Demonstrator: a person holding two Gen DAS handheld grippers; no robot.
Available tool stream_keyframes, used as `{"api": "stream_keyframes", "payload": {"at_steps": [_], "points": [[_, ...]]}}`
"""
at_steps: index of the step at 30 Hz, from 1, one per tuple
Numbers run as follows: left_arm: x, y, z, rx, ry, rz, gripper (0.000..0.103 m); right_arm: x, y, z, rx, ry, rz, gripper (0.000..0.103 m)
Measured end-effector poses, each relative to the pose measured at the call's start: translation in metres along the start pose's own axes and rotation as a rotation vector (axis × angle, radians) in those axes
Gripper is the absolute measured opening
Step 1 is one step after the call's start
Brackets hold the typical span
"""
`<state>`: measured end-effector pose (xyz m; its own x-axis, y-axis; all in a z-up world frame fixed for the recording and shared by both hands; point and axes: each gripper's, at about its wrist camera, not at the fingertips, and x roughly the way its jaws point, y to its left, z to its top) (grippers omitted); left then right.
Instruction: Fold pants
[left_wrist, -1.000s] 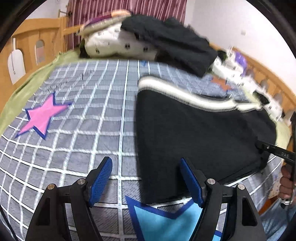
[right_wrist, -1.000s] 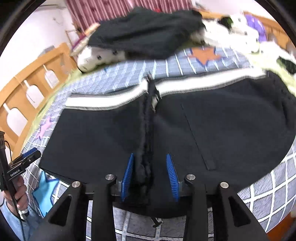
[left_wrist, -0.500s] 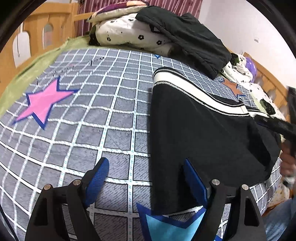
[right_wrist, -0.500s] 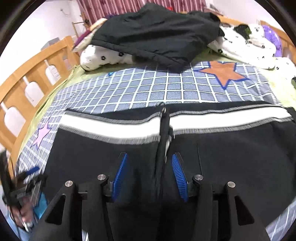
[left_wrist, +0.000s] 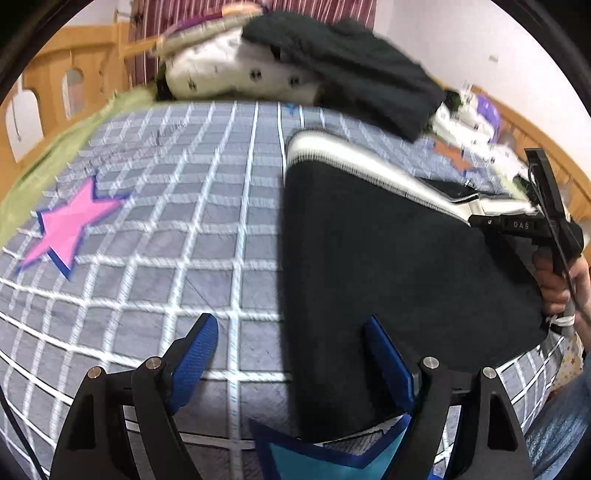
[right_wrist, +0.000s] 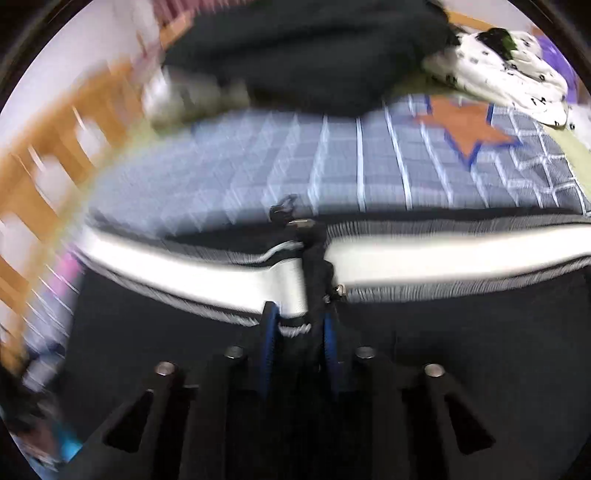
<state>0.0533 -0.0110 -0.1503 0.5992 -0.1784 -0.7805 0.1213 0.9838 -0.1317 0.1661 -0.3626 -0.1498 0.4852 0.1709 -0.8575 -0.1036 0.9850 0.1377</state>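
Note:
Black pants (left_wrist: 388, 258) with a white waistband (right_wrist: 443, 254) lie flat on the checked bedspread (left_wrist: 166, 229). My left gripper (left_wrist: 290, 325) hovers open over the pants' near left edge, one pad above the bedspread and one above the black cloth, with nothing held. My right gripper (right_wrist: 299, 317) is at the middle of the waistband. Its jaws are closing, and the blue pads pinch the black fly ridge (right_wrist: 314, 266) and a bit of the white band. In the left wrist view the right gripper (left_wrist: 517, 223) and a person's hand (left_wrist: 554, 284) show at the pants' far side.
A black garment (left_wrist: 351, 62) lies on a white spotted pillow (left_wrist: 229, 70) at the head of the bed. Wooden rails (left_wrist: 48, 96) run along the bed's sides. More white spotted cloth (right_wrist: 509, 66) lies at the back right, beyond an orange star (right_wrist: 469, 125).
My right gripper has travelled up the pants from the lower middle seam to the waistband, and its jaws have narrowed onto it. The left gripper has stayed open in about the same place.

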Motion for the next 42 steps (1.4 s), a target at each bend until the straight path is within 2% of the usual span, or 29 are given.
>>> {"api": "stream_keyframes", "payload": {"at_steps": [1, 3, 5, 6, 7, 9, 11, 13, 14, 16, 22, 24, 29, 32, 34, 36, 39, 42], "points": [[0.002, 0.0, -0.001, -0.005, 0.001, 0.006, 0.082, -0.003, 0.001, -0.001, -0.006, -0.03, -0.002, 0.029], [-0.004, 0.001, -0.001, -0.013, -0.012, 0.006, 0.081, -0.019, 0.001, 0.001, 0.021, -0.024, -0.026, 0.032], [-0.016, 0.004, 0.001, -0.028, -0.044, -0.004, 0.081, -0.049, 0.0, -0.002, 0.041, -0.078, -0.014, 0.033], [-0.019, 0.005, 0.001, -0.032, -0.059, -0.006, 0.081, -0.067, 0.004, -0.01, 0.035, -0.116, -0.017, 0.038], [-0.018, 0.006, 0.001, -0.03, -0.056, -0.002, 0.081, -0.083, 0.008, -0.02, 0.011, -0.138, -0.03, 0.043], [-0.007, 0.006, -0.001, -0.023, 0.007, 0.015, 0.082, -0.099, 0.019, -0.039, -0.04, -0.155, -0.055, 0.045], [-0.001, 0.008, -0.006, -0.045, 0.033, 0.011, 0.082, -0.096, 0.029, -0.063, -0.074, -0.115, -0.067, 0.046], [-0.004, 0.009, -0.006, -0.053, 0.034, -0.004, 0.082, -0.069, 0.031, -0.091, -0.088, 0.009, -0.109, 0.049], [-0.006, 0.009, -0.004, -0.049, 0.046, -0.016, 0.082, -0.064, 0.03, -0.1, -0.087, 0.021, -0.12, 0.05], [-0.013, 0.01, -0.004, -0.052, 0.039, -0.026, 0.081, -0.078, 0.031, -0.104, -0.061, -0.015, -0.152, 0.053], [-0.028, 0.014, -0.011, -0.037, 0.02, -0.048, 0.081, -0.131, 0.013, -0.128, 0.126, -0.037, -0.133, 0.052], [-0.033, 0.014, -0.012, -0.033, 0.002, -0.065, 0.08, -0.157, 0.009, -0.131, 0.15, -0.074, -0.145, 0.052], [-0.045, 0.013, -0.013, -0.043, -0.025, -0.099, 0.079, -0.247, -0.003, -0.132, 0.178, -0.254, -0.199, 0.055], [-0.051, 0.019, -0.015, -0.058, -0.028, -0.112, 0.071, -0.282, -0.022, -0.127, 0.174, -0.353, -0.26, 0.062], [-0.056, 0.021, -0.013, -0.074, -0.019, -0.11, 0.07, -0.287, -0.046, -0.123, 0.201, -0.374, -0.291, 0.063], [-0.065, 0.022, -0.007, -0.091, -0.042, -0.107, 0.068, -0.283, -0.072, -0.123, 0.255, -0.368, -0.276, 0.063], [-0.071, 0.02, 0.005, -0.096, -0.082, -0.081, 0.068, -0.255, -0.113, -0.123, 0.331, -0.322, -0.268, 0.063], [-0.06, 0.015, 0.018, -0.094, -0.076, -0.081, 0.069, -0.215, -0.147, -0.125, 0.391, -0.262, -0.231, 0.063]]}}
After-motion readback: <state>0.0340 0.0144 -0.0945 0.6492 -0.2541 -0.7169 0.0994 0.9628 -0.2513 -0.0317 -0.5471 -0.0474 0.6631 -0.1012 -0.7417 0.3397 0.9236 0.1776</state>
